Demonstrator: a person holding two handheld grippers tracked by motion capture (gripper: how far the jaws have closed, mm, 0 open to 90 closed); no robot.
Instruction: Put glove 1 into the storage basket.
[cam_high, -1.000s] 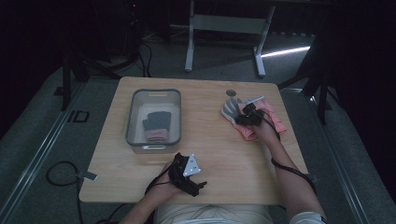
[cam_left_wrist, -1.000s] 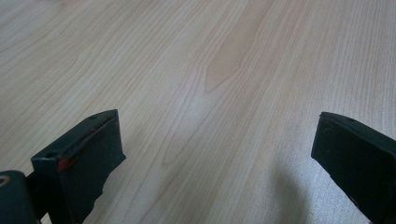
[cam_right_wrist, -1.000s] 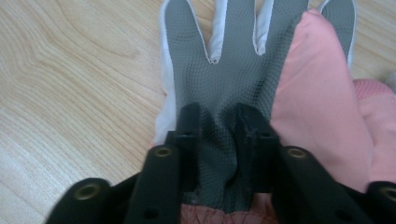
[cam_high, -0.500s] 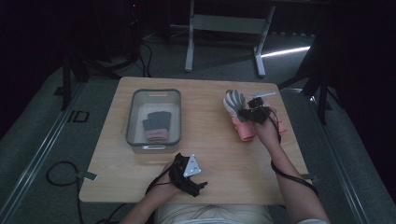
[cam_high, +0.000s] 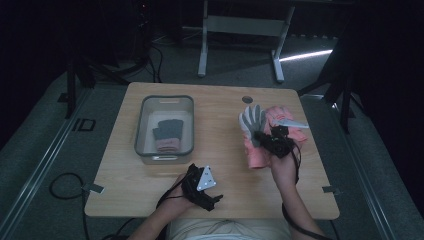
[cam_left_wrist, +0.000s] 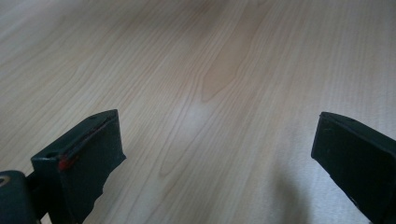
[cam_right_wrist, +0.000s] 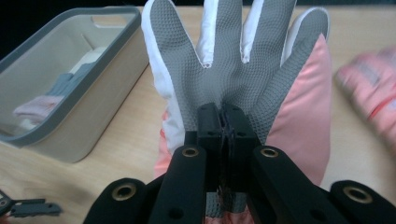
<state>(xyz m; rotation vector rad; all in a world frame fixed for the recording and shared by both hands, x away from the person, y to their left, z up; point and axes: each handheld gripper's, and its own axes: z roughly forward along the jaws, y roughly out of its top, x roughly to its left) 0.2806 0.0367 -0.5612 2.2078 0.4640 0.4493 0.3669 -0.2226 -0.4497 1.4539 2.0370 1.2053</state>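
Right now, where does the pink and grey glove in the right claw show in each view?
High view: the glove hangs right of centre, above the table, pinched by the right claw.
Right gripper view: the glove is in the centre, palm facing the camera.
Left gripper view: bare tabletop, no glove.
Shared landmark: the grey bin.
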